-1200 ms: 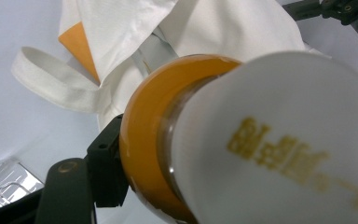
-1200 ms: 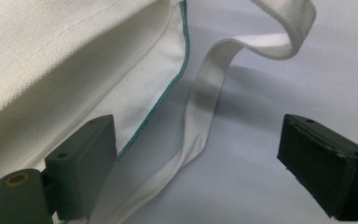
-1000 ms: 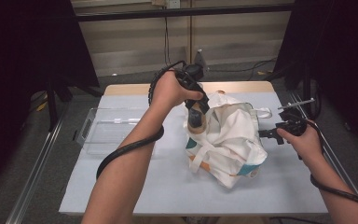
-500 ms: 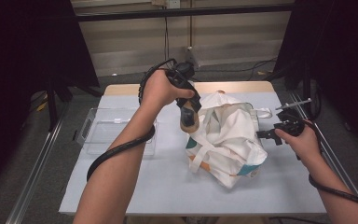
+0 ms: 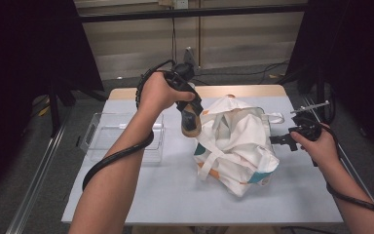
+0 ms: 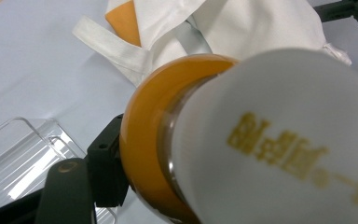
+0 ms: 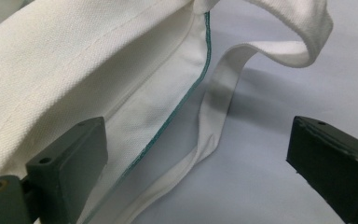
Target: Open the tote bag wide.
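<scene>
A white bottle with an orange cap [image 5: 191, 122] is gripped between the jaws of the left gripper [image 5: 191, 127] and is held in the air above the middle of the table [image 5: 175, 195], just beside the left flank of the white cloth bag [image 5: 236, 146]; in the left gripper view the orange cap [image 6: 144, 144] is seen pressed against a black jaw, with gold lettering on the white body. Compared with a second ago, the bottle has been carried away from the bag's mouth, toward the left side of the table, where a clear plastic tray [image 5: 102, 141] lies near the left edge. The jaws of the right gripper [image 5: 283, 141], at the bag's right side, have just been opening and now stand wide apart; in the right gripper view a white strap [image 7: 219, 116] and the bag's teal-stitched hem are seen lying loosely between them, pressed by neither pad. It is judged that the bottle has been taken out of the bag, that the bag no longer needs to be held, and that placing the bottle in the tray is probably next
</scene>
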A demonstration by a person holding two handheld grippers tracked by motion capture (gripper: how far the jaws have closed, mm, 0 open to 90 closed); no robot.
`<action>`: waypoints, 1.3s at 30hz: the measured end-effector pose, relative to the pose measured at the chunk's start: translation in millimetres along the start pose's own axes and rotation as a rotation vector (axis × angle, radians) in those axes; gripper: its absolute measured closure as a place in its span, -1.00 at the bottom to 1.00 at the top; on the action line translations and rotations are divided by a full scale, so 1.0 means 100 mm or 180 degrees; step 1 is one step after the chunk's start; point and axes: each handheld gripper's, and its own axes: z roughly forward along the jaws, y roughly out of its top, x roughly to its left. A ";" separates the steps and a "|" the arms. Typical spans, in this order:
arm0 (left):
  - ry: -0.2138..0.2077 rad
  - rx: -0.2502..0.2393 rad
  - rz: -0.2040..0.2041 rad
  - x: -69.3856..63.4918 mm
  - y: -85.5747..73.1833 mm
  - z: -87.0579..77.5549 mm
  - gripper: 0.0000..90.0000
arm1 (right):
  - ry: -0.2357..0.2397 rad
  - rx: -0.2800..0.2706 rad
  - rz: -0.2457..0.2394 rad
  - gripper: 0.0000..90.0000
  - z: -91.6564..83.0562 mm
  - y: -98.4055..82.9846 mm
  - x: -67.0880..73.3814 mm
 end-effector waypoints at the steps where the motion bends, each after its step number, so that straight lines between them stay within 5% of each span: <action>1: -0.0002 0.0002 0.0021 0.01 0.00 0.00 -0.32 | 0.0013 -0.0015 -0.0019 -0.91 0.00 0.00 0.00; 39: 0.0051 -0.0019 -0.0146 0.29 -0.10 -0.18 -0.32 | 0.0051 -0.0027 -0.0083 -0.93 -0.18 -0.07 0.00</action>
